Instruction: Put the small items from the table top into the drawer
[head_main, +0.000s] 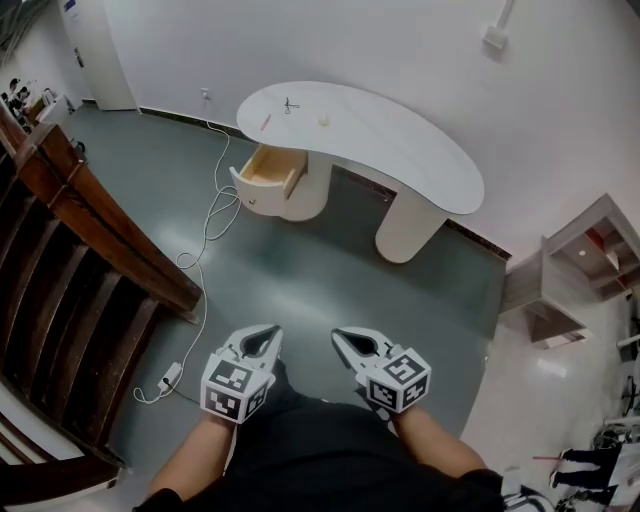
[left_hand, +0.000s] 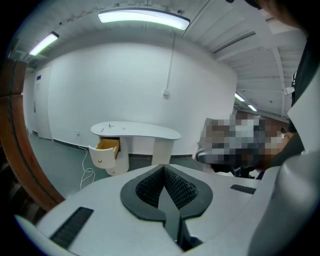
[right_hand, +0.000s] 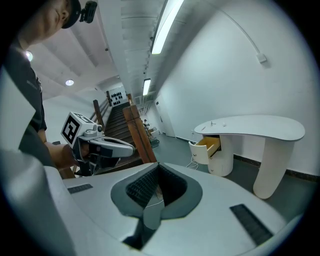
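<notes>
A white kidney-shaped table (head_main: 400, 140) stands far ahead on the grey floor. Its wooden drawer (head_main: 268, 170) is pulled open at the left pedestal. On the top lie a thin red stick (head_main: 265, 121), a small dark item (head_main: 290, 104) and a small pale item (head_main: 324, 119). My left gripper (head_main: 268, 333) and right gripper (head_main: 342, 338) are held side by side low in the head view, far from the table, both shut and empty. The left gripper view has the shut jaws (left_hand: 164, 175) below the distant table (left_hand: 145, 131) and drawer (left_hand: 107, 146). The right gripper view shows shut jaws (right_hand: 157, 172), the table (right_hand: 260, 127) and drawer (right_hand: 212, 146).
A dark wooden staircase (head_main: 70, 270) rises along the left. A white cable (head_main: 207, 235) snakes over the floor from the wall to an adapter (head_main: 170, 376). A pale shelf unit (head_main: 585, 265) stands at the right. White walls lie behind the table.
</notes>
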